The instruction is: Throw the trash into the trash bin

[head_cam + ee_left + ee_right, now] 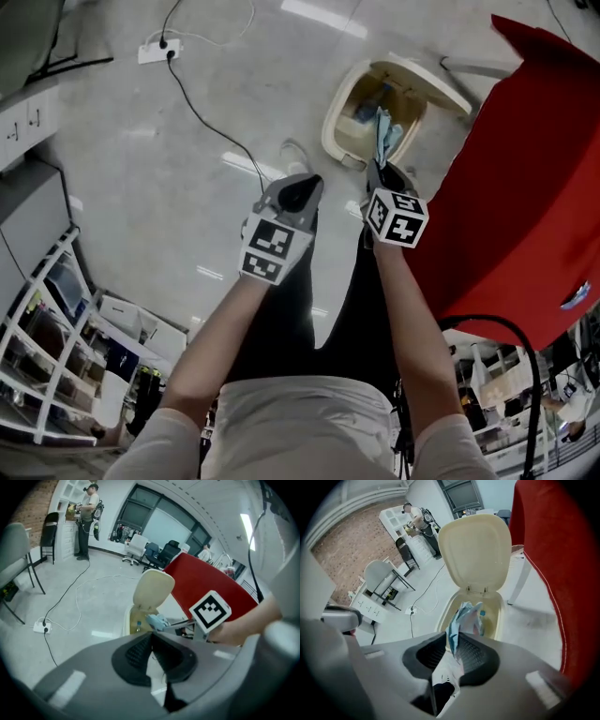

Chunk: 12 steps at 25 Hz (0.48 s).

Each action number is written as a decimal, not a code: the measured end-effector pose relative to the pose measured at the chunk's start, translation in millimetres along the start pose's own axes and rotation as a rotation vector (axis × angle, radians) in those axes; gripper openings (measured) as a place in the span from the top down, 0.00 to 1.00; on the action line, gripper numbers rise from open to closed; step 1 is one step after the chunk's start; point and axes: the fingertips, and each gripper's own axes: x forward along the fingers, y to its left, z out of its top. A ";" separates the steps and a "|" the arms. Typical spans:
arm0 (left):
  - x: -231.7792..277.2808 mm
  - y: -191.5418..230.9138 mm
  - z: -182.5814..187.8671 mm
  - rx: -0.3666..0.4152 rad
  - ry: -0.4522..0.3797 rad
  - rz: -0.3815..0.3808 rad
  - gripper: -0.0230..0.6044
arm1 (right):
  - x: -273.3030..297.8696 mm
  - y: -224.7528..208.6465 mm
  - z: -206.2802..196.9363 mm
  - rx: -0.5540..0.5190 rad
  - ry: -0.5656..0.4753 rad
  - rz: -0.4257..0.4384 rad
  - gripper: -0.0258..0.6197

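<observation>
Forearms both reach forward and down over the grey floor (169, 187). Right gripper (379, 169) tilts steeply toward the cream plastic trash bin (336, 117), whose hinged lid (476, 550) stands raised. Its jaws pinch the crumpled pale blue-and-white paper trash (465, 617), which sticks out over the bin's open mouth. Left gripper (151, 637) hangs beside the right, short of the bin, jaws pressed together with nothing between them.

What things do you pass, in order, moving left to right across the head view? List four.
power strip → left claw → right claw, with crumpled trash between its jaws → red chair. The open trash bin overlaps the right claw, so it is left out.
</observation>
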 end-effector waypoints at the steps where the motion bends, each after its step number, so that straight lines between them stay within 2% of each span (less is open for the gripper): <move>1: -1.7 0.8 -2.4 -0.006 0.005 -0.001 0.96 | -0.1 0.0 -0.3 0.011 0.004 -0.009 0.81; 4: -5.3 0.9 -5.4 -0.012 0.018 -0.007 0.96 | -2.9 0.4 -0.2 0.023 0.017 -0.017 0.75; 12: -15.4 -4.1 8.8 0.006 0.008 -0.002 0.96 | -26.3 3.9 9.5 0.017 0.000 -0.012 0.75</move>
